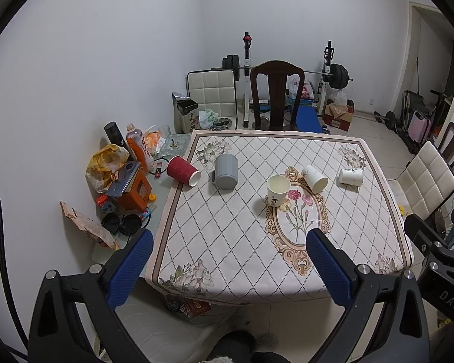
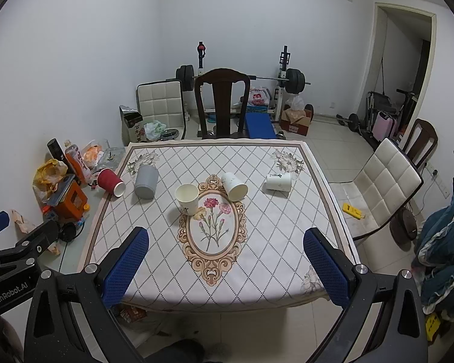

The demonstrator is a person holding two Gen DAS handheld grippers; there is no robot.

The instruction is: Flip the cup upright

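Table (image 2: 257, 236) holds five cups: one paper cup (image 2: 187, 198) upright at center, red cup (image 2: 110, 182) tipped at 10 o'clock. Your left gripper (image 1: 229, 260) and right gripper (image 2: 226, 257) both hover with jaws wide apart, holding nothing.

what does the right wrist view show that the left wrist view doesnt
Only the right wrist view: the whole white chair at the right of the table, a yellow object on the floor by it, a blue pile of fabric, and the left gripper's body at its left edge.

Only the left wrist view: the floor clutter left of the table in fuller view, such as the black lids, and the right gripper's body at its right edge.

Both: the table, the upright paper cup, three cups on their sides, the inverted grey cup, and open fingers.
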